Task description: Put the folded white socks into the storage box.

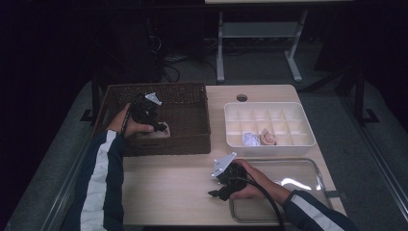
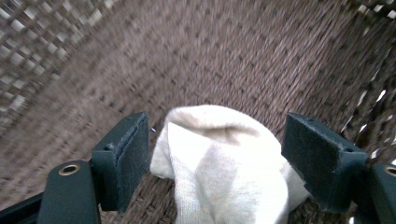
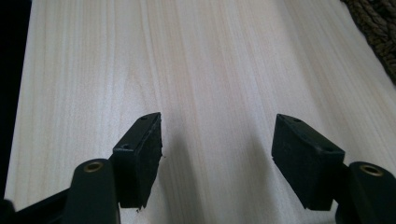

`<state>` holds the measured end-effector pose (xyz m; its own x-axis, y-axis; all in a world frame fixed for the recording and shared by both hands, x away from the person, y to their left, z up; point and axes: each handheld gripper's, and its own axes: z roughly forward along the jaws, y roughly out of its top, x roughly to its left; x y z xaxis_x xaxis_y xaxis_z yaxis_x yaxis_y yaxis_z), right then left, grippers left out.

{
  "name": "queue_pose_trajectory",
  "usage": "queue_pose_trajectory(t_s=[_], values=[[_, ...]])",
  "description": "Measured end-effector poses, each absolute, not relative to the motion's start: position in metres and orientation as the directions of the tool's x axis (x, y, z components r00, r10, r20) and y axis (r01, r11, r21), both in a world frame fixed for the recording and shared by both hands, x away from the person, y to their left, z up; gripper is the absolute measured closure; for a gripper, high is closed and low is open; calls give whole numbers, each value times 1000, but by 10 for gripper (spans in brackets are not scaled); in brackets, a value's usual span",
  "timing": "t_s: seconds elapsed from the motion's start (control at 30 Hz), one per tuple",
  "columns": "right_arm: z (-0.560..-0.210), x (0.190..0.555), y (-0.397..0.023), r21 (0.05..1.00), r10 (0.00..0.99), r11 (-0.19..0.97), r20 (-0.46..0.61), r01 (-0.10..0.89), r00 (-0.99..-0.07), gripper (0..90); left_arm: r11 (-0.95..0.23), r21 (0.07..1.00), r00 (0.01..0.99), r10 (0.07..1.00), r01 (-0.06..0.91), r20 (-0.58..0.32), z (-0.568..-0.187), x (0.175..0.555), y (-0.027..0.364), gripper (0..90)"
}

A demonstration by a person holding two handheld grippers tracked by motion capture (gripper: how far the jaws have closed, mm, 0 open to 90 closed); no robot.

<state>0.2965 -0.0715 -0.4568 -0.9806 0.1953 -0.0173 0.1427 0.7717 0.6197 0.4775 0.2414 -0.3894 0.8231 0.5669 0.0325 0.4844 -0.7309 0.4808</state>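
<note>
The left hand-held gripper (image 1: 162,129) is reaching into the brown woven basket (image 1: 187,98) at the counter's (image 1: 168,187) left, its jaws standing apart on either side of a white sock (image 2: 219,158) that is lying on the basket floor; the pads are not pressing on the cloth, and a gap is showing at each side. The right hand-held gripper (image 1: 214,192) is resting low over the bare counter just beside the clear tray (image 1: 315,166), jaws spread with nothing between them. Behind the tray, a white divided box (image 1: 231,127) is holding two small bundles (image 1: 260,138).
</note>
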Motion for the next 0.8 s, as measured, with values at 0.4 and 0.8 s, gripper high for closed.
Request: queue_pose_trajectory(t_s=[0.4,0.8], values=[[-460,295,-69,602,173,788,-12,131,-985,327,-756,212,777,629,620,-30,-433,496,240,154],[-461,294,-69,597,156,793,-8,120,-988,337,-822,221,842,539,525,3,-422,491,231,741]])
